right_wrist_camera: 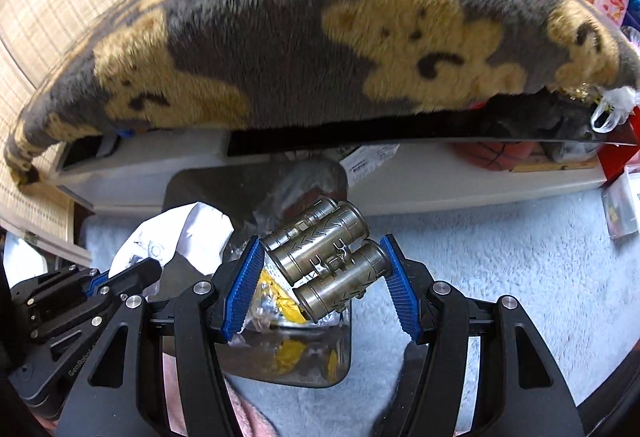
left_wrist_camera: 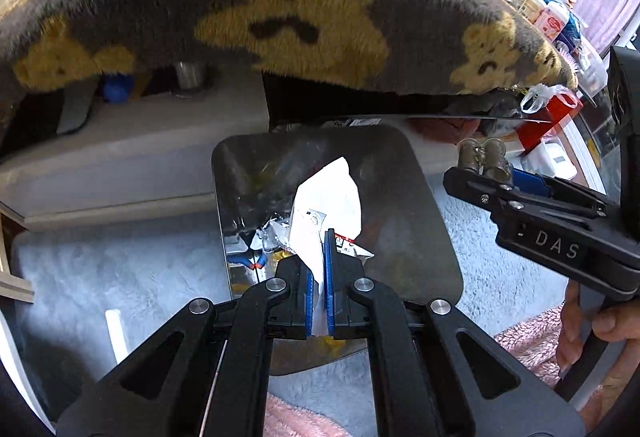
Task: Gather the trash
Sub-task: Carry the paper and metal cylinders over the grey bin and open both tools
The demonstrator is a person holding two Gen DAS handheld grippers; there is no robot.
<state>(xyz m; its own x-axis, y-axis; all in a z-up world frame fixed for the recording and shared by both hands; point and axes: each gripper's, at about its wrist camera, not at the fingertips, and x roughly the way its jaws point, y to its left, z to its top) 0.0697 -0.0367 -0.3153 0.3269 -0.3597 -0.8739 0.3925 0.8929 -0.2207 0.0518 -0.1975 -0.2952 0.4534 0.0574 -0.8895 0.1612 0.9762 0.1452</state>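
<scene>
You see a grey blanket [right_wrist_camera: 280, 49] patterned with tan bears, a pale blue fluffy rug [right_wrist_camera: 500, 257], a shiny silver bin [left_wrist_camera: 432, 221], white crumpled paper [left_wrist_camera: 328, 197], dull bronze binoculars [right_wrist_camera: 332, 257], blue ribbed pads [right_wrist_camera: 244, 285] on black grippers.
</scene>
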